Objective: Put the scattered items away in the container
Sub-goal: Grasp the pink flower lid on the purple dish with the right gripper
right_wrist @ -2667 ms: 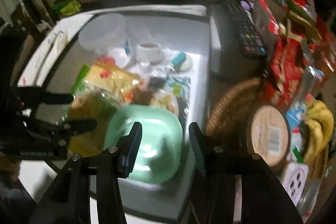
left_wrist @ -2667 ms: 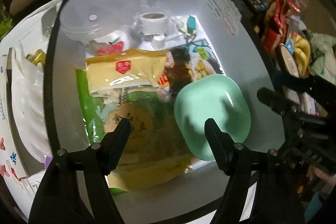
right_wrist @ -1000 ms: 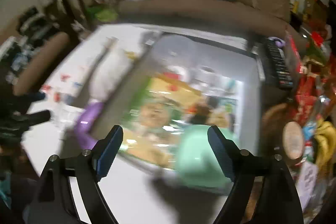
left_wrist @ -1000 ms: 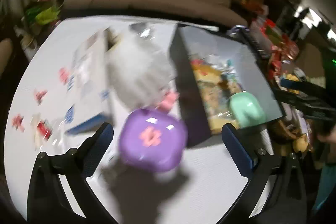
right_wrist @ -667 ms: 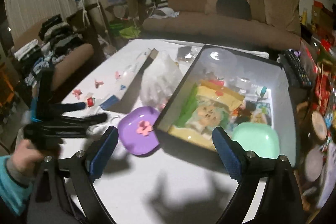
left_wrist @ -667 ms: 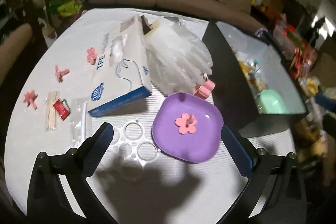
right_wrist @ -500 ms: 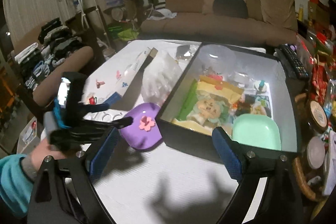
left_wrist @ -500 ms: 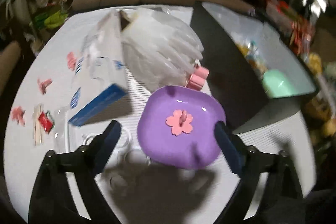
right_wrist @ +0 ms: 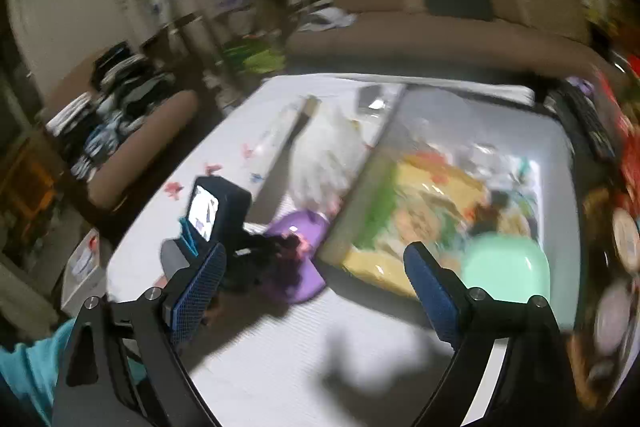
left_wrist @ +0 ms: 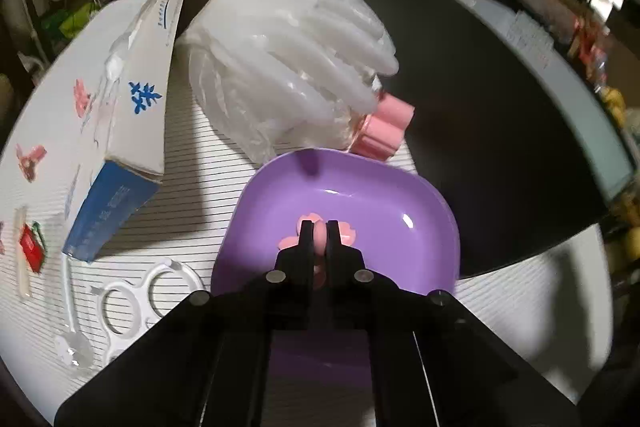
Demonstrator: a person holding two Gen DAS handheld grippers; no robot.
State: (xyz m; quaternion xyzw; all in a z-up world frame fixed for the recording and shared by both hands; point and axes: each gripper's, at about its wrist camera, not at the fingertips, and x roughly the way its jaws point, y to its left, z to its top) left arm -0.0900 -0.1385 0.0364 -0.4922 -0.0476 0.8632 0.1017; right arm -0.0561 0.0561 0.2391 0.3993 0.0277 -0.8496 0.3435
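- My left gripper (left_wrist: 317, 231) pinches the pink flower piece (left_wrist: 316, 238) at the middle of the purple plate (left_wrist: 360, 203).
- My right gripper (right_wrist: 316, 283) hangs spread wide above the table's near edge.
- The plate sits just beside the black container (left_wrist: 500, 131), on the white striped table (left_wrist: 192, 195), with a brown sofa (right_wrist: 440, 27) beyond.

The left gripper's fingers (left_wrist: 307, 239) cover the middle of the pink flower piece (left_wrist: 347, 235) on the purple plate (left_wrist: 360, 195), whose near rim lies behind the gripper body. The right wrist view is smeared; the container's (right_wrist: 556, 155) contents are unreadable.
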